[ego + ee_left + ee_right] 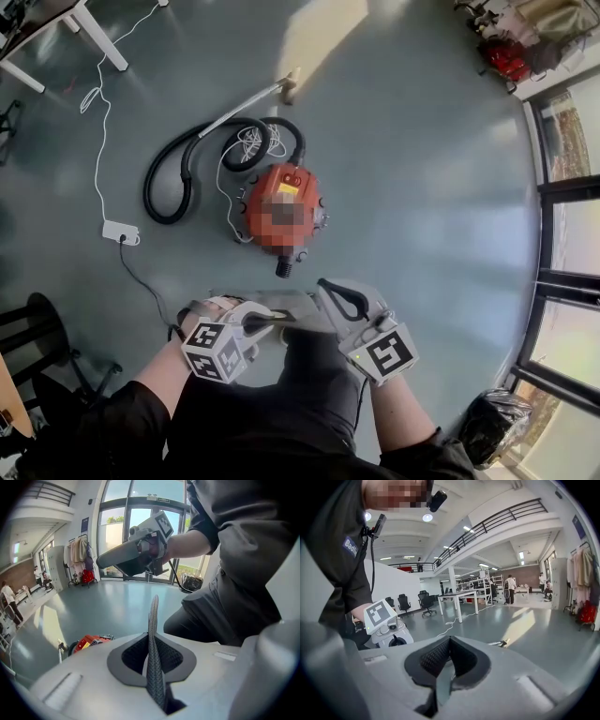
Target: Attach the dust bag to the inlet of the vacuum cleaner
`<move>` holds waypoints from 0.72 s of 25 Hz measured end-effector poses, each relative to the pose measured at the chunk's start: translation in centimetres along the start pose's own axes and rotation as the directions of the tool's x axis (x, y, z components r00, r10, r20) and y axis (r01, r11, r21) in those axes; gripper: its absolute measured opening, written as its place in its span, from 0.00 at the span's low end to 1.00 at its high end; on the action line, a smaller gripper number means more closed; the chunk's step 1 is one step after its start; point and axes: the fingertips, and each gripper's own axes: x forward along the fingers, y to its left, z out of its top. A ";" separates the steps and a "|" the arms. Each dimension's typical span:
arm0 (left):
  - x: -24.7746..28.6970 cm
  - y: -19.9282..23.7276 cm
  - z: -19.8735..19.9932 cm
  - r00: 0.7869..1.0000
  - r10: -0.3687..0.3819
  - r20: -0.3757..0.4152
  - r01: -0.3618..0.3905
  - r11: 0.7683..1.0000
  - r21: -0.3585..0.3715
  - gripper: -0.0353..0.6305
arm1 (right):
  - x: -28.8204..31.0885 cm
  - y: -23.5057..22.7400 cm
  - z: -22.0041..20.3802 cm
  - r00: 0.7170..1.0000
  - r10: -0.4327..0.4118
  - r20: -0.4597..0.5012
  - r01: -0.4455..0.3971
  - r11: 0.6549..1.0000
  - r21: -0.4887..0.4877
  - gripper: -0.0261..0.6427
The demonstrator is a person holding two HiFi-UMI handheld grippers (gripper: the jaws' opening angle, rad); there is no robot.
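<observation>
Left gripper (270,322) and right gripper (281,302) sit lowest in the head view, just in front of the person's dark torso. Their tips are close together and their marker cubes face up. Beyond them, well apart on the grey floor (422,141), stands the red vacuum (281,211), with a short black stub (283,268) on its near side pointing toward the grippers. A black hose (178,173) loops from the vacuum's far side round to the left and joins a pale wand (246,103). A white cable (98,122) runs down to a power strip (120,231) left of the vacuum. A black chair (42,328) stands at the lower left, and a black bag (489,424) lies by the windows at the lower right.

From the left gripper view, its two dark textured pads are pressed flat together and seen edge-on as one narrow blade, with nothing visible between them. The vacuum shows low on the left, past the gripper's grey body. The right gripper is held higher, in front of the glass doors.

From the right gripper view, its pads meet along a single seam, fully closed and empty. The left gripper's cube shows at the left, near the person's arm. Desks (459,595) and office chairs (425,603) stand far back on the floor.
</observation>
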 end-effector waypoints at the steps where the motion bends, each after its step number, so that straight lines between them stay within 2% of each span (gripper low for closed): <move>1: 0.6 0.1 -0.5 1.000 -0.007 -0.001 0.007 1.000 -0.002 0.11 | 0.4 -0.2 -0.6 1.000 0.000 -0.001 0.000 1.000 -0.002 0.03; 11: 6.0 1.9 -5.6 0.996 -0.085 -0.017 0.085 0.996 -0.022 0.11 | 4.0 -3.1 -6.7 1.000 -0.009 0.006 0.009 1.000 -0.008 0.03; 18: 9.4 3.3 -8.0 0.996 -0.093 -0.013 0.092 0.995 -0.037 0.11 | 5.7 -4.8 -10.6 1.000 -0.002 0.024 0.003 1.000 -0.019 0.03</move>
